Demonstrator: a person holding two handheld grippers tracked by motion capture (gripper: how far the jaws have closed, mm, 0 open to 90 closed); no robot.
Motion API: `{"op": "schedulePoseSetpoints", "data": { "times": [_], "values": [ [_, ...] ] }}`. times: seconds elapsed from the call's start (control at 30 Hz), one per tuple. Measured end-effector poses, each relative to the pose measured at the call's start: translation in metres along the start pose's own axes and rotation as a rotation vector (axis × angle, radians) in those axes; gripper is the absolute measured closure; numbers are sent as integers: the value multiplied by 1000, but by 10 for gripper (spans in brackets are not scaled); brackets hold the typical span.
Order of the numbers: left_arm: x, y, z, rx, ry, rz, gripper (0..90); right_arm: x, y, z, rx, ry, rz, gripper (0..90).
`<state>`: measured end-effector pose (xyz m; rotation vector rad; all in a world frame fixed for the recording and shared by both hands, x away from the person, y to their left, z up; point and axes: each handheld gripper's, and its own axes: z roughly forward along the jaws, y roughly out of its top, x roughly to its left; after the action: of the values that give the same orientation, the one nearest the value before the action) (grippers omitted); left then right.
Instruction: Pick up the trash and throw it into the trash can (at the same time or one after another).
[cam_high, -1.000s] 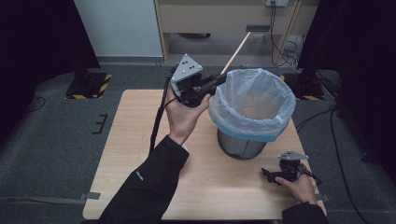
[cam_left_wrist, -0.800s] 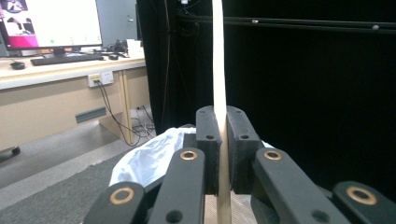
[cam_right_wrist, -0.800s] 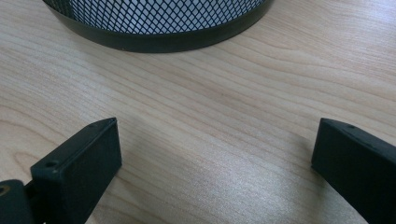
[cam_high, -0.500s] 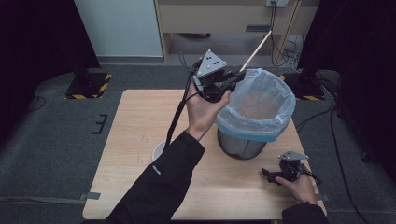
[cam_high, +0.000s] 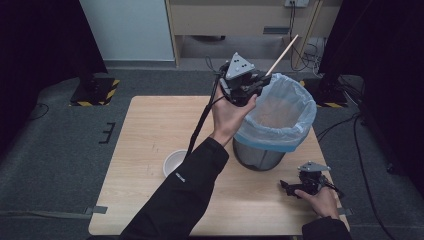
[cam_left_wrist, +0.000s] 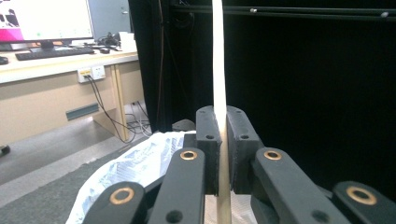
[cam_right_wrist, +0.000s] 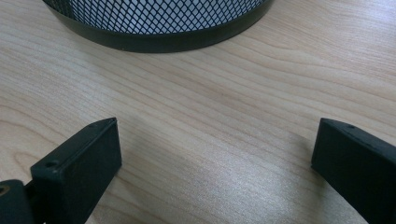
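Note:
My left gripper (cam_high: 257, 82) is raised over the near-left rim of a mesh waste bin (cam_high: 260, 156) lined with a pale blue bag (cam_high: 292, 125). It is shut on a thin wooden stick (cam_high: 282, 54) that slants up and to the right above the bin. In the left gripper view the stick (cam_left_wrist: 219, 70) runs straight up between the two pressed pads (cam_left_wrist: 208, 140), with the bag (cam_left_wrist: 135, 163) below. My right gripper (cam_high: 286, 186) rests low on the table (cam_high: 150, 130) at the front right, open, its fingers (cam_right_wrist: 79, 163) wide apart facing the bin's base (cam_right_wrist: 154, 28).
A white paper cup (cam_high: 175, 162) stands on the table just left of the person's left sleeve. Black cable trails from the left gripper down across the table. Beyond the table lie grey floor, stand bases with hazard stripes and a wooden desk.
My left hand has carried the stick to the right, from left of the bin to above its near-left rim. The right hand has stayed put.

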<state>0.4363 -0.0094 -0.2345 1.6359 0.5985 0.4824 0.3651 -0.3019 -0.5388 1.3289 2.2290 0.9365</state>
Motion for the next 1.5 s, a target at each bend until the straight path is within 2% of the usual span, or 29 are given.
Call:
{"op": "schedulePoseSetpoints", "data": {
  "times": [0.33, 0.6, 0.8, 0.9, 1.0, 1.07, 1.17, 1.3, 1.33, 1.5],
  "values": [
    [-1, -8, 25, 54, 9, 7, 849, 0, 0, 0, 0, 0, 0, 17],
    [0, -13, 37, 99, -1, 14, 845, 0, 0, 0, 0, 0, 0, 17],
    [3, -13, 34, 92, -40, 2, 688, 0, 0, 0, 0, 0, 0, 18],
    [0, -9, 25, 83, -54, 35, 622, 0, 0, 0, 0, 0, 0, 18],
    [-3, -4, 10, 81, -47, 83, 552, 0, 0, 0, 0, 0, 0, 17],
    [-4, -1, -1, 71, -42, 100, 507, 0, 0, 0, 0, 0, 0, 17],
    [-3, 1, -23, 41, -41, 95, 436, 0, 0, 0, 0, 0, 0, 17],
    [3, -3, -52, 41, -19, 97, 393, 0, 0, 0, 0, 0, 0, 17],
    [6, -6, -62, 48, -6, 105, 382, 0, 0, 0, 0, 0, 0, 17],
    [16, -27, -89, 76, 23, 108, 335, 0, 0, 0, 0, 0, 0, 17]
  ]
}}
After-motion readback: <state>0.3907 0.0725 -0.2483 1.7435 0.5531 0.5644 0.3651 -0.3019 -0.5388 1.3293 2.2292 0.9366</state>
